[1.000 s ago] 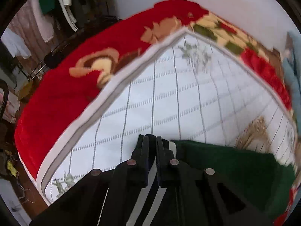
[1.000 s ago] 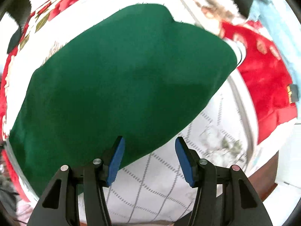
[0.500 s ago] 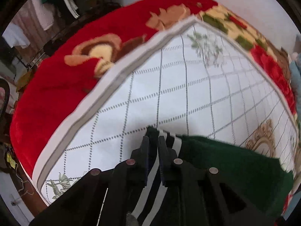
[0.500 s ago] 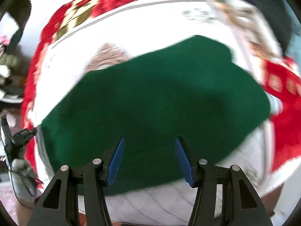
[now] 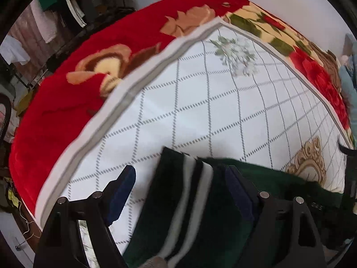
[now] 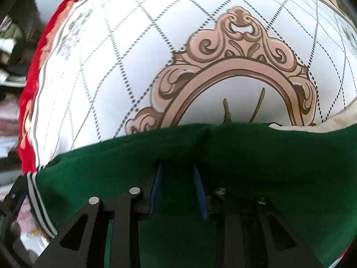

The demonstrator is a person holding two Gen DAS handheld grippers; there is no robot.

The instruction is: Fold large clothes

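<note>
Since the earlier frames, the left gripper (image 5: 178, 187) had sprung apart from a tight pinch on the striped cuff (image 5: 191, 201), and its two blue-padded fingers (image 5: 121, 192) now stood wide, one on each side of the cuff without clamping it. The right gripper (image 6: 177, 189) had come in from hovering spread over the green garment (image 6: 245, 156) and now had its blue pads partly closed with a raised fold of green cloth between them; whether they truly pinched it I could not tell, since the fabric hid the tips.

That garment lay on the white quilted cover (image 5: 200, 111), toward the cover's near edge, its striped cuff at the left end. In the right wrist view its folded edge crossed the lower part of a tan scroll frame (image 6: 234, 51) printed on the cover. A red floral blanket (image 5: 67, 111) showed beyond the cover's left and far edges, and hanging clothes (image 5: 67, 6) filled the far left corner of the room.
</note>
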